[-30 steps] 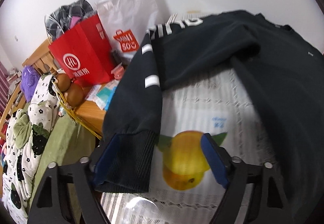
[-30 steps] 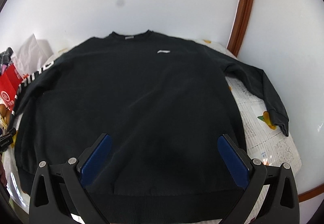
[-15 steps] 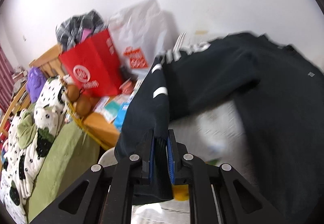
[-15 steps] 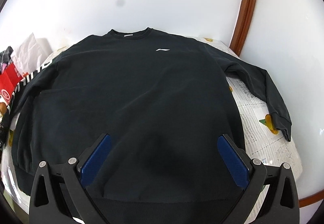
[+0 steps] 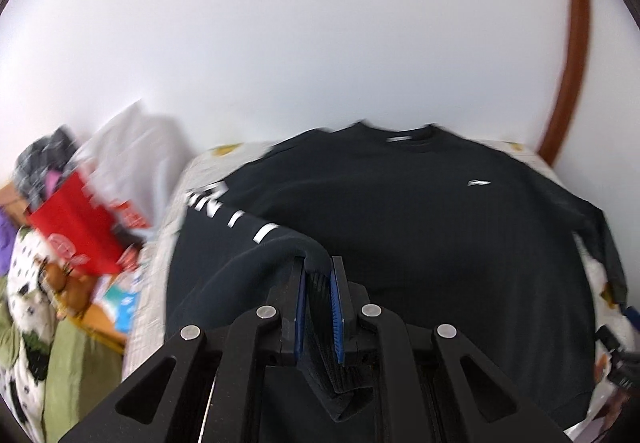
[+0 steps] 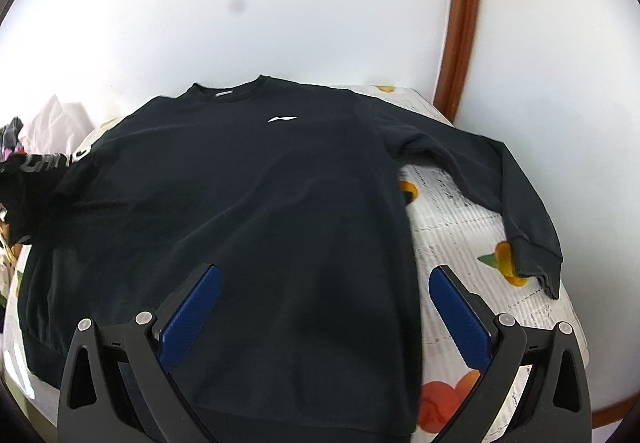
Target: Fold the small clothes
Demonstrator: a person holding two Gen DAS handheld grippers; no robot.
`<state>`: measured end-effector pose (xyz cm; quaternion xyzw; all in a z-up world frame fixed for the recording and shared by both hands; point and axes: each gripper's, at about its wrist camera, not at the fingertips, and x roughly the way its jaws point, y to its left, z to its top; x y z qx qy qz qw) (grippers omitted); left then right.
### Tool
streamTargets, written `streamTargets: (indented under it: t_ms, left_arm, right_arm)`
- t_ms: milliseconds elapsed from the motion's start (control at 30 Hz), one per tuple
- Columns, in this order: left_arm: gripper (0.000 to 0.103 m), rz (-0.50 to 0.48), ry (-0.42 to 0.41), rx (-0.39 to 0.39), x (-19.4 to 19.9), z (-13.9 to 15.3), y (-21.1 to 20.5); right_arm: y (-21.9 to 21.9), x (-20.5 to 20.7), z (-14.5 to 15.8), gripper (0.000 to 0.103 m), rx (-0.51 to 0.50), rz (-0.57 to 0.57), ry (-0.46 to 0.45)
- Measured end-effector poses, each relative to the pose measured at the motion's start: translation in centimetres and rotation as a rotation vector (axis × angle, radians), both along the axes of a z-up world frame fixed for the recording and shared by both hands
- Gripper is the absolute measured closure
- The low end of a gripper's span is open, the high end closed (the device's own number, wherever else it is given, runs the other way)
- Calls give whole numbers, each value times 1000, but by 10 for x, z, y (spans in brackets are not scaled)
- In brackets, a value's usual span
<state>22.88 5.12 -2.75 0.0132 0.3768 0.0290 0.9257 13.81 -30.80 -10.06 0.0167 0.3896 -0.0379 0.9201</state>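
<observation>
Left gripper [image 5: 319, 299] (clamped) on seemingly sleeve cuff [image 5: 320, 323]

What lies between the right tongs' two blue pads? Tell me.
In the right wrist view, the open right tongs hover over the black sweatshirt; its lower body fills the gap, with nothing else there. The pads do not press it.

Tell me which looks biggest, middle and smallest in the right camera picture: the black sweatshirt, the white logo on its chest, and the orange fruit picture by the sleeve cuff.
1. Black sweatshirt, by far.
2. Orange fruit picture on the cloth.
3. White logo, thinnest.
</observation>
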Motion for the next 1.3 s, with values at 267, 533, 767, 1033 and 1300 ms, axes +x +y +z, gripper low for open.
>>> streamTargets:
  t_ms: [267, 533, 767, 1033, 1300]
  left_arm:
    - [92, -162, 22, -29, 42, -13, -86]
    - [92, -245, 53, -35, 52, -36, -128]
    - [73, -310, 46, -121, 46, -29, -113]
    - [46, -189, 49, -37, 32, -30, -25]
    - [32, -16, 111, 33, 10, -59, 78]
  right_arm:
    - [-38, -8, -21, 1, 72, -26, 35]
    - [-56, -14, -20, 1, -33, -29, 22]
    - [-32, -3, -10, 7, 63, 68, -15]
    - [43, 43, -7, 17, 104, 240, 24]
    - [105, 113, -47, 34, 133, 310, 173]
